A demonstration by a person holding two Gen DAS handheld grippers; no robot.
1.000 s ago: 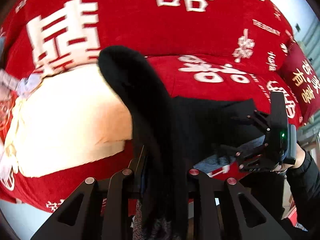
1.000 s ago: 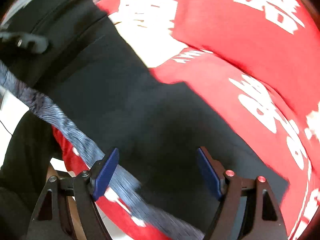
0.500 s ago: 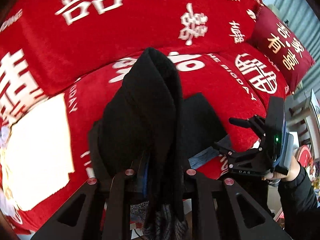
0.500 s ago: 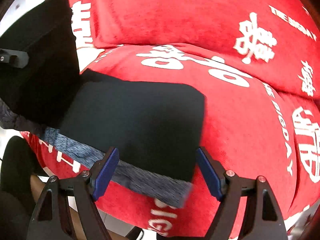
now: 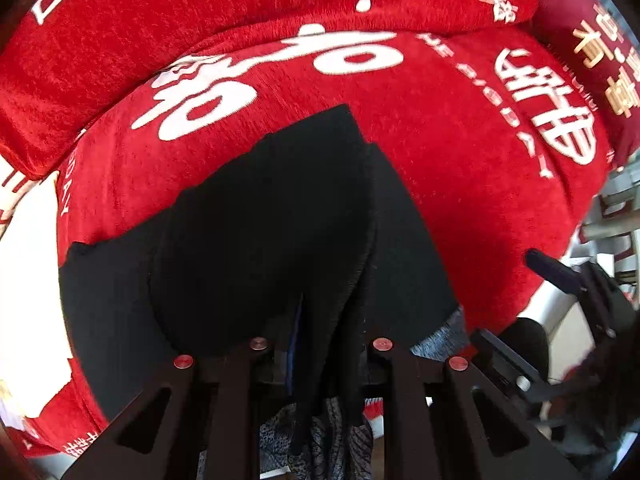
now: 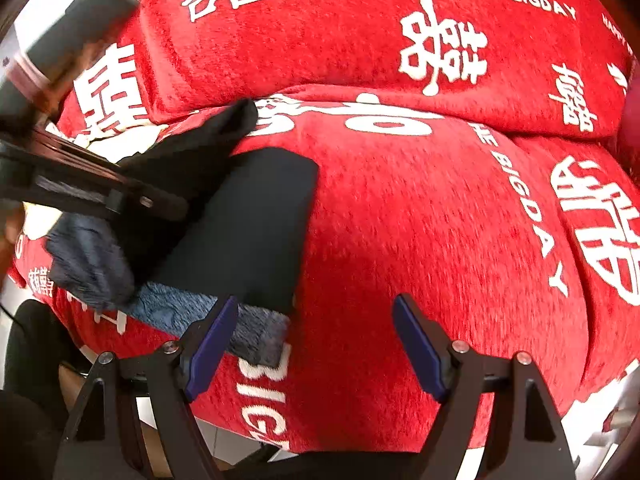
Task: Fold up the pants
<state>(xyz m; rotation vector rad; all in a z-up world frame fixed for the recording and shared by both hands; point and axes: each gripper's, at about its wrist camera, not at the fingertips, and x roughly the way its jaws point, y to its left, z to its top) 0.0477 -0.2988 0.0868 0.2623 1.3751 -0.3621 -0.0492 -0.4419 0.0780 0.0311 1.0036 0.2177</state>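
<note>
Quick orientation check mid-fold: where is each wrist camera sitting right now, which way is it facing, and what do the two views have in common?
Left wrist: sits on the left gripper, facing down onto the black pants pinched in its fingers; the right gripper shows at the right edge.
Right wrist: sits on the right gripper, angled down across the red sofa cover; its blue-padded fingers stand open and empty, a dark-clothed leg at lower left.
Shared: both see the pants, the cover, and the other gripper; the left gripper enters from the left.
</note>
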